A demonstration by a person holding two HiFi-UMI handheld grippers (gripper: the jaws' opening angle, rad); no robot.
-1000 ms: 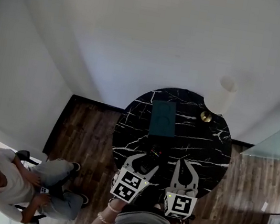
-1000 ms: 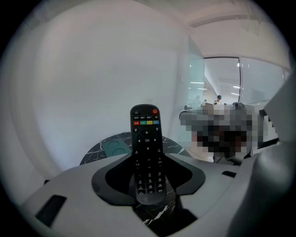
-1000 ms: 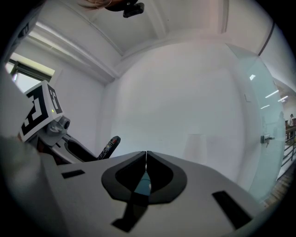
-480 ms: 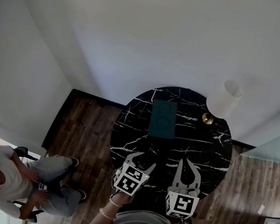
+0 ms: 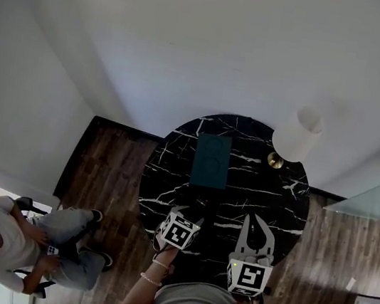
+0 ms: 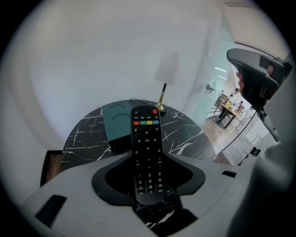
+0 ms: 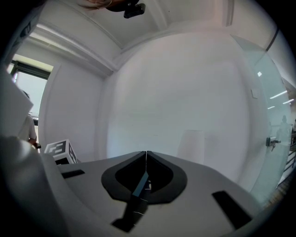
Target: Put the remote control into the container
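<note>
- Since a second ago, the slim black plastic remote control [image 6: 147,148] has been raised off the round black marble bench [image 5: 256,188], clamped at its lower end by the left tongs [image 6: 147,187].
- The right tongs [image 7: 146,157] are closed on nothing.
- A light, rigid, smooth casing is judged. A mid-body hold would be steadier for carrying to the teal rectangular container [image 5: 212,160].

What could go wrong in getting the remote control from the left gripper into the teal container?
1. The left gripper clamps the remote control by its lower half only; the overhanging end might pivot or slip.
2. The lamp stands near the container; the long remote could knock it.
</note>
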